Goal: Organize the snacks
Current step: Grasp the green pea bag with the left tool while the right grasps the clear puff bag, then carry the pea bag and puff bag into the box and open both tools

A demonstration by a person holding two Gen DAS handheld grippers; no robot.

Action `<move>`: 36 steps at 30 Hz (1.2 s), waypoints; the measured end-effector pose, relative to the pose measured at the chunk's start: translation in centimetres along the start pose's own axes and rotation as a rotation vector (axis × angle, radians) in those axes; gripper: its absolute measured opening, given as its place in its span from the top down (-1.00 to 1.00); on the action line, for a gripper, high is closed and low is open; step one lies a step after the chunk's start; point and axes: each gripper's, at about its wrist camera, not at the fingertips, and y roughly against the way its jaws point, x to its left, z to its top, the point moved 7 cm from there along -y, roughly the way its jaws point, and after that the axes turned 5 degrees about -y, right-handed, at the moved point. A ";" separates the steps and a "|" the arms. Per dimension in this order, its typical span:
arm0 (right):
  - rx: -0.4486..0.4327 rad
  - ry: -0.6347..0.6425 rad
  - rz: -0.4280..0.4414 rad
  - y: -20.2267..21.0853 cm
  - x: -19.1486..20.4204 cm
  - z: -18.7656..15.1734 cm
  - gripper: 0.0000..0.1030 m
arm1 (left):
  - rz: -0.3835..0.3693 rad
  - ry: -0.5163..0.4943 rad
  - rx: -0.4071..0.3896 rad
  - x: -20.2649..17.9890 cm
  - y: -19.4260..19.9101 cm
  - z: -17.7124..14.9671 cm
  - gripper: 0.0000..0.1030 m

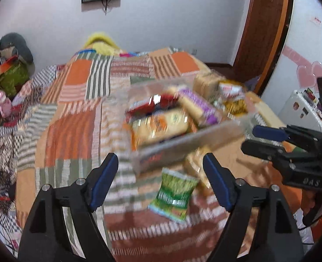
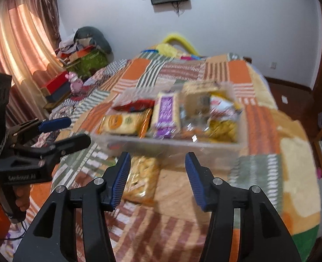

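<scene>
Mostly done by the look of it: the clear box (image 2: 171, 146) at 12 o'clock on the bed (image 2: 259, 131) is packed, but a green packet (image 1: 175, 198) and a yellow bag (image 2: 142, 179) lie outside at 6, with left gripper (image 1: 161, 181) and right gripper (image 2: 158, 179) both wide open, holding nothing.

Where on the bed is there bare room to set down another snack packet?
Free quilt lies left of the clear box, toward the curtain side, and beyond it toward the wall. It is crowded inside the box and just in front, where the green packet and yellow packet lie.
</scene>
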 end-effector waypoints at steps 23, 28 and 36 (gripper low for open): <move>0.161 0.002 -0.011 -5.9 1.4 -3.8 0.14 | -0.111 0.018 0.137 -1.5 -7.4 -6.3 -0.10; 0.135 -0.009 -0.022 -4.5 0.6 -4.1 0.16 | -0.140 0.033 0.144 -1.8 -6.6 -6.3 0.16; 0.070 -0.023 -0.019 -1.9 0.2 -3.3 0.16 | -0.134 0.041 0.068 -2.1 -3.2 -3.9 0.18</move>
